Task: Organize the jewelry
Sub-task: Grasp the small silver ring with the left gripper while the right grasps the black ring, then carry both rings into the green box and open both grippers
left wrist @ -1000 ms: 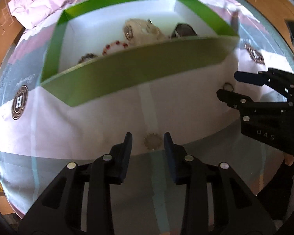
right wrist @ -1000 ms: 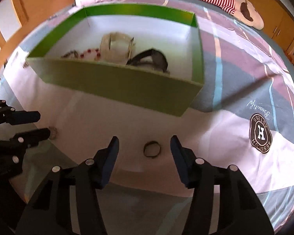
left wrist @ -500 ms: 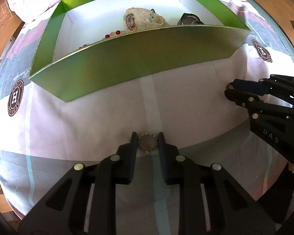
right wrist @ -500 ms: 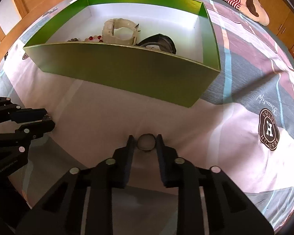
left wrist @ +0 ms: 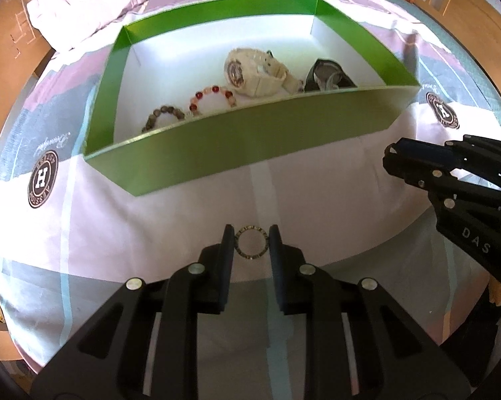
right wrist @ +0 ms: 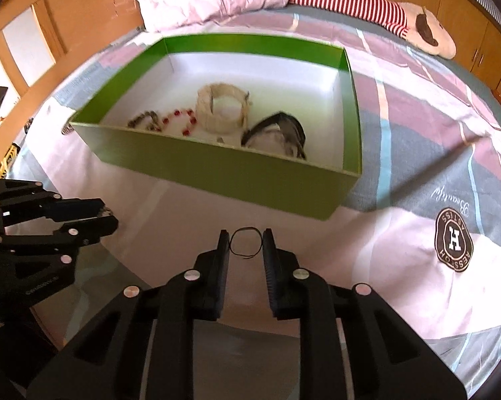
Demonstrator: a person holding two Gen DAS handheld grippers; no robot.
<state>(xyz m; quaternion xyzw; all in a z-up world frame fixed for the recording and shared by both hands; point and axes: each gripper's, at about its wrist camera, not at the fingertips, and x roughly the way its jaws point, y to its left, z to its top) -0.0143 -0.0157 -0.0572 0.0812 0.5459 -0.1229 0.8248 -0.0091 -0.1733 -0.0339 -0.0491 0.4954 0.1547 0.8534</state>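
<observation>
Gripping a studded ring (left wrist: 251, 243) in the left gripper (left wrist: 251, 245), fingers closed against its two sides, ring face-on and apparently lifted clear of the bedspread (left wrist: 170, 226). Pinching a thin dark ring (right wrist: 246, 242) in the right gripper (right wrist: 246, 243) likewise, jaws pressed to its rim, wire slightly bowed. Sitting at 12 o'clock from both: the green box (left wrist: 250, 140), near wall facing the fingers, already holding a cream watch (left wrist: 257, 73), a dark watch (left wrist: 330, 75), a red bead bracelet (left wrist: 213, 95) and a brown bead bracelet (left wrist: 163, 116).

Judging the step: carrying both rings over the near wall and dropping them inside. Doing it well likely means:
- keeping squeeze steady but light, the thin ring looking easy to deform;
- raising fingertips above the wall edge before heading to 12 o'clock;
- aiming at bare white floor, toward 1 o'clock of the dark watch or 11 o'clock near the beads;
- keeping the two grippers apart while crossing.
</observation>
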